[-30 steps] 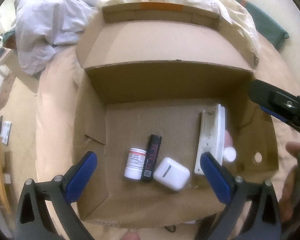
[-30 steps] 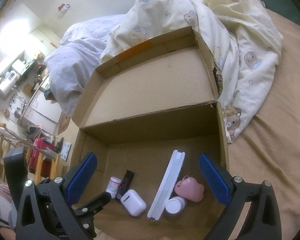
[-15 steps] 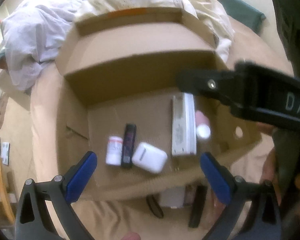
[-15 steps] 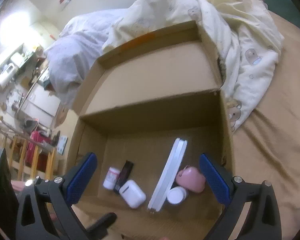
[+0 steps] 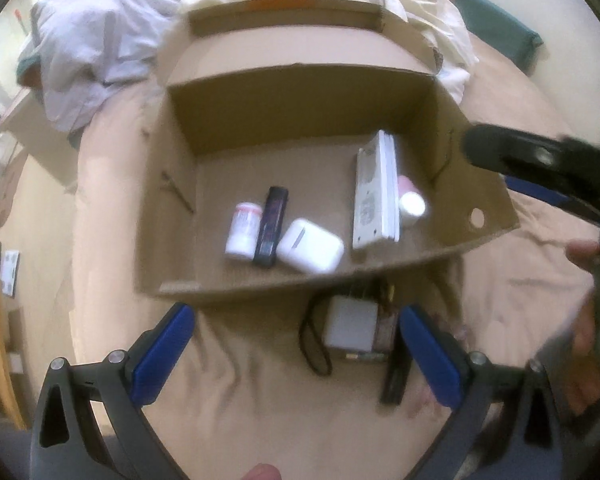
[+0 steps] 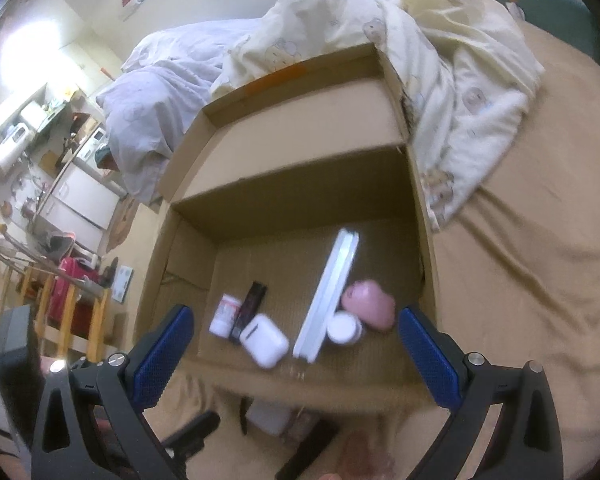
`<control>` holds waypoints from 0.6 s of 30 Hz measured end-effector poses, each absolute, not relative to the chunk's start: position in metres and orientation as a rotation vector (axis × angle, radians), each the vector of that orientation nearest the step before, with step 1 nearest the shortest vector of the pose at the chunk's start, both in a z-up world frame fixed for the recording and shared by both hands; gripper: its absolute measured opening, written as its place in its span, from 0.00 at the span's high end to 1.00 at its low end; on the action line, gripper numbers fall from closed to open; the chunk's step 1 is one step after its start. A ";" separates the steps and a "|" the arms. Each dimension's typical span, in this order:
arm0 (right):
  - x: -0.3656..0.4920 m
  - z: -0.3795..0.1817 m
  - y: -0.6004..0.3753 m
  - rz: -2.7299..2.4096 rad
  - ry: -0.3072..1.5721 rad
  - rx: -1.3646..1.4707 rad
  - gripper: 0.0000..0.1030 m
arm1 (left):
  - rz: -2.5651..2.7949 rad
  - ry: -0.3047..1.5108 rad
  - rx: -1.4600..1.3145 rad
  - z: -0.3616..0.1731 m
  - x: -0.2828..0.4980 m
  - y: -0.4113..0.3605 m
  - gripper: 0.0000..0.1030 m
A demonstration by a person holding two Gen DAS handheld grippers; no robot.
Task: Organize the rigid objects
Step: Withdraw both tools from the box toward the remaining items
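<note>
An open cardboard box (image 5: 472, 196) (image 6: 424, 264) lies on the bed. In it are a white pill bottle (image 5: 242, 236) (image 6: 225, 314), a black lighter (image 5: 271, 226) (image 6: 249, 310), a white earbud case (image 5: 310, 245) (image 6: 264, 340), a flat white device (image 5: 374, 194) (image 6: 330, 292), a small white jar (image 5: 412, 204) (image 6: 342, 328) and a pink case (image 6: 370, 306). In front of the box lie a white cube with a black strap (image 5: 350, 328) (image 6: 270, 414) and a black stick (image 5: 396, 376). My left gripper (image 5: 296, 356) is open above the bed, near the cube. My right gripper (image 6: 296, 356) is open over the box's front edge.
A crumpled cream duvet (image 6: 452, 52) and a pale sheet (image 5: 96, 36) lie behind the box. The tan bed sheet (image 6: 540, 240) stretches right of it. Wooden furniture and a red bag (image 6: 68, 292) stand on the floor at left.
Both grippers have pulled back from the box toward me. The items in front of the box have come into view. Nothing was picked up.
</note>
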State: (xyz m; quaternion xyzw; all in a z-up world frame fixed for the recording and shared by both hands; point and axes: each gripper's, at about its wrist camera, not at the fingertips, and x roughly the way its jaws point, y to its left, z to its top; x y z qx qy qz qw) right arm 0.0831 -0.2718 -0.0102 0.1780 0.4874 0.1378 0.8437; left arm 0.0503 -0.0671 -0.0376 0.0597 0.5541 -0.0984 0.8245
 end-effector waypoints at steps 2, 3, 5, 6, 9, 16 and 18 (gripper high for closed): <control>0.071 -0.008 -0.274 0.286 1.025 0.369 0.00 | -0.199 1.186 0.109 -0.038 0.047 -0.062 0.00; 0.067 -0.007 -0.275 0.285 1.025 0.364 0.00 | -0.194 1.190 0.099 -0.038 0.045 -0.058 0.00; 0.056 -0.006 -0.277 0.281 1.024 0.360 0.00 | -0.188 1.195 0.089 -0.038 0.041 -0.053 0.00; 0.050 -0.006 -0.279 0.278 1.027 0.361 0.00 | -0.180 1.197 0.084 -0.038 0.040 -0.050 0.00; 0.038 -0.008 -0.283 0.270 1.043 0.367 0.00 | -0.166 1.218 0.061 -0.042 0.039 -0.043 0.00; 0.020 -0.019 -0.294 0.234 1.083 0.427 0.00 | -0.131 1.281 0.028 -0.057 0.040 -0.035 0.00; 0.019 -0.021 -0.295 0.224 1.089 0.444 0.00 | -0.132 1.300 0.029 -0.062 0.042 -0.035 0.00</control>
